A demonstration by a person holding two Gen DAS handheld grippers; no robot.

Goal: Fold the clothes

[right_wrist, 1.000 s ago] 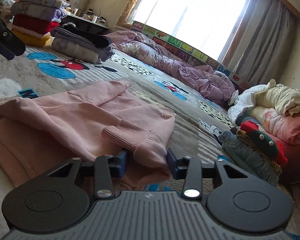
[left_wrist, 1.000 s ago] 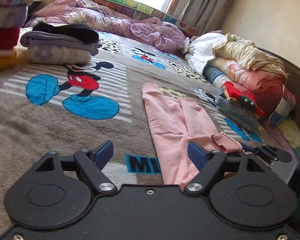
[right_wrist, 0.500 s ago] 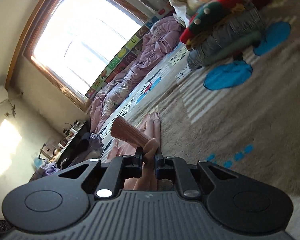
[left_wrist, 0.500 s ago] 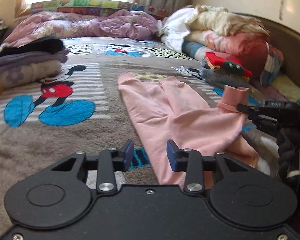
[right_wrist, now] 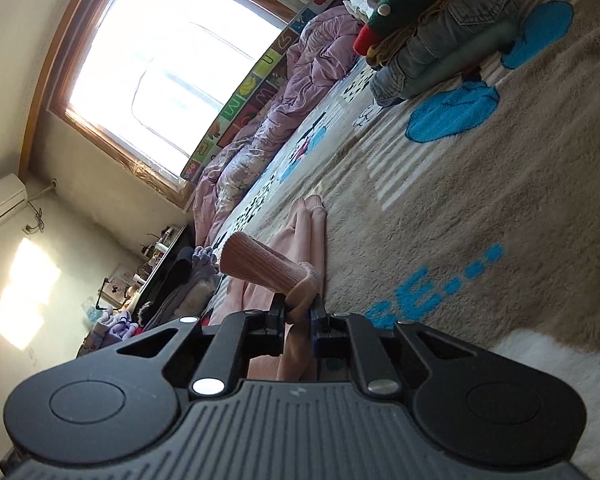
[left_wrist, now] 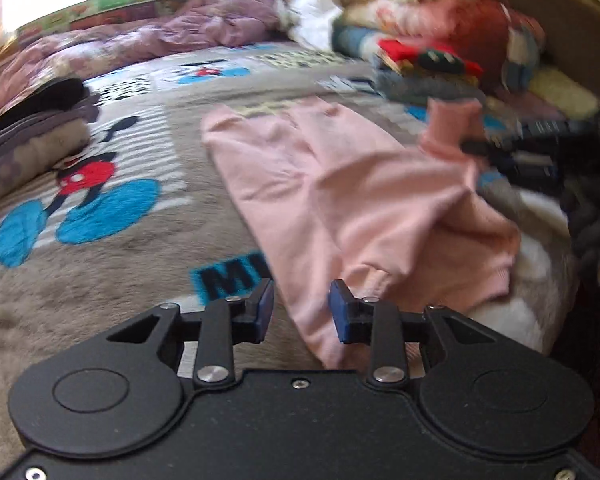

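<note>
A pink sweatshirt [left_wrist: 340, 184] lies on the Mickey Mouse blanket [left_wrist: 100, 248], its body stretched away from me. My left gripper [left_wrist: 299, 308] is open, low over the blanket, with the garment's near hem edge between its blue pads [left_wrist: 265, 306]. My right gripper [right_wrist: 298, 312] is shut on the pink ribbed sleeve cuff [right_wrist: 256, 264] and holds it lifted, rolled sideways. It also shows at the right of the left wrist view [left_wrist: 472, 146], with the cuff [left_wrist: 452, 128] raised above the garment.
A stack of folded grey and black clothes [left_wrist: 28, 128] sits far left. A heap of unfolded clothes [left_wrist: 440, 40] with jeans [right_wrist: 440, 52] lies at the right. A purple quilt [left_wrist: 140, 40] runs along the window side. A white fluffy patch [right_wrist: 572, 364] is near.
My right gripper closed on the sleeve cuff, lifted it and rolled sideways. My left gripper narrowed from wide open and moved right to the garment's near edge.
</note>
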